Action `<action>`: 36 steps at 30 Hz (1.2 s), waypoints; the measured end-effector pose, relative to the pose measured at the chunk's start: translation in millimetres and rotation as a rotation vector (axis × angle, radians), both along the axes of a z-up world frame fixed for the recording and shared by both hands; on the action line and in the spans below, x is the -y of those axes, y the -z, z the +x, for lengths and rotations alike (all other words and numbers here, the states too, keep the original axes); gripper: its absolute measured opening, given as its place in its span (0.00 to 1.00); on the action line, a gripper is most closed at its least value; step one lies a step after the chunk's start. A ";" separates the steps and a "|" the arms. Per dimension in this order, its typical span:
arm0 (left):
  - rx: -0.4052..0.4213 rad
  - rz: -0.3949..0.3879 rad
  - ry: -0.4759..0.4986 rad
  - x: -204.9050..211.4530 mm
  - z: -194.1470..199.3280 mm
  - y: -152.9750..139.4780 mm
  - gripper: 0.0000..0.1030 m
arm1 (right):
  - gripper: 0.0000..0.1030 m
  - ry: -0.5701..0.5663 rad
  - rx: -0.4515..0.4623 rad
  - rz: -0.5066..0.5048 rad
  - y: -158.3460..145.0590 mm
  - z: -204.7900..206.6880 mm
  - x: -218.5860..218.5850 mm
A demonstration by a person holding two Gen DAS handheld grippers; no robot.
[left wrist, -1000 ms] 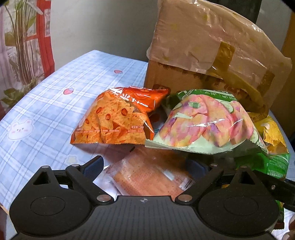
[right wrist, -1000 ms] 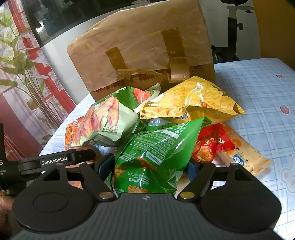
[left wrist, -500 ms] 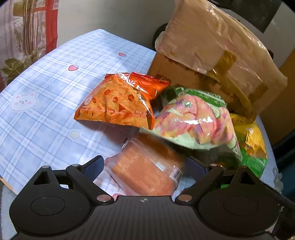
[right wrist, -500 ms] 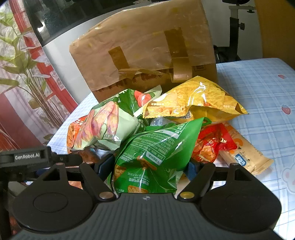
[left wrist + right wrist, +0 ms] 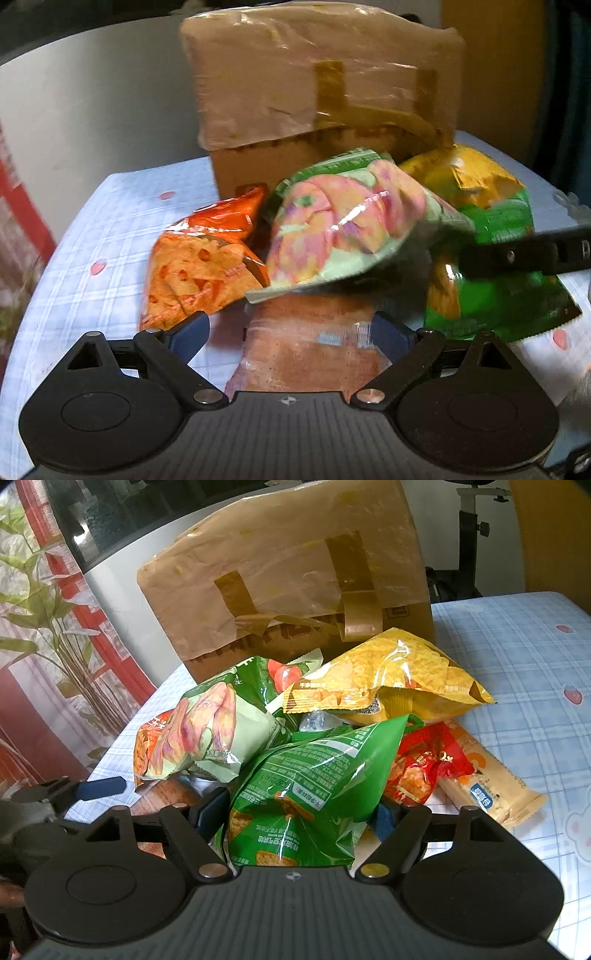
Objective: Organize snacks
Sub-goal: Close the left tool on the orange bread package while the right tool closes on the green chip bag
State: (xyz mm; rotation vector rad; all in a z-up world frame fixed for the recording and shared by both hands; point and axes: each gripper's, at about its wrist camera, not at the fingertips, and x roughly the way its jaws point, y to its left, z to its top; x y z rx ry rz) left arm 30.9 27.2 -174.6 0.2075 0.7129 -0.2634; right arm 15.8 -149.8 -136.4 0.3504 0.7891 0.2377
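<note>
A pile of snack bags lies on the checked tablecloth. My left gripper [image 5: 291,332] stands wide around a clear pack of brown crackers [image 5: 310,350]; its right finger touches the pack, the left finger stands apart. Beyond it lie an orange chip bag [image 5: 199,273] and a pale green bag with pink slices [image 5: 343,229]. My right gripper [image 5: 295,816] stands around a bright green bag [image 5: 306,786], which fills the gap between the fingers; the bag also shows in the left wrist view [image 5: 491,291]. Whether either is clamped is unclear.
A taped cardboard box [image 5: 288,590] wrapped in brown plastic stands behind the pile. A yellow chip bag [image 5: 391,675], a red bag [image 5: 421,768] and a beige biscuit pack [image 5: 491,779] lie to the right. The left gripper [image 5: 99,788] shows beside the pile.
My left gripper has swung round to face the box and sits lower and closer over the cracker pack. My right gripper and the green bag have barely moved.
</note>
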 end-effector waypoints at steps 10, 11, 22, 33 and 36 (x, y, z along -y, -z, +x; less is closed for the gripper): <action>-0.091 -0.050 0.027 -0.1 12.4 23.1 0.94 | 0.77 -0.007 -0.005 0.000 0.8 1.4 -1.3; -0.099 -0.069 0.014 -2.5 13.8 26.3 0.94 | 0.77 -0.007 -0.006 0.001 1.2 1.3 -0.9; -0.153 -0.174 -0.026 -19.6 8.6 22.8 0.81 | 0.77 -0.007 -0.009 -0.001 -1.1 0.4 -0.3; -0.082 -0.163 -0.094 -30.7 -34.6 -8.3 0.80 | 0.76 -0.046 0.026 -0.128 -15.5 -12.6 -9.6; -0.049 -0.169 -0.103 -34.9 -41.9 -19.2 0.80 | 0.76 -0.026 0.046 -0.160 -19.9 -16.2 -8.5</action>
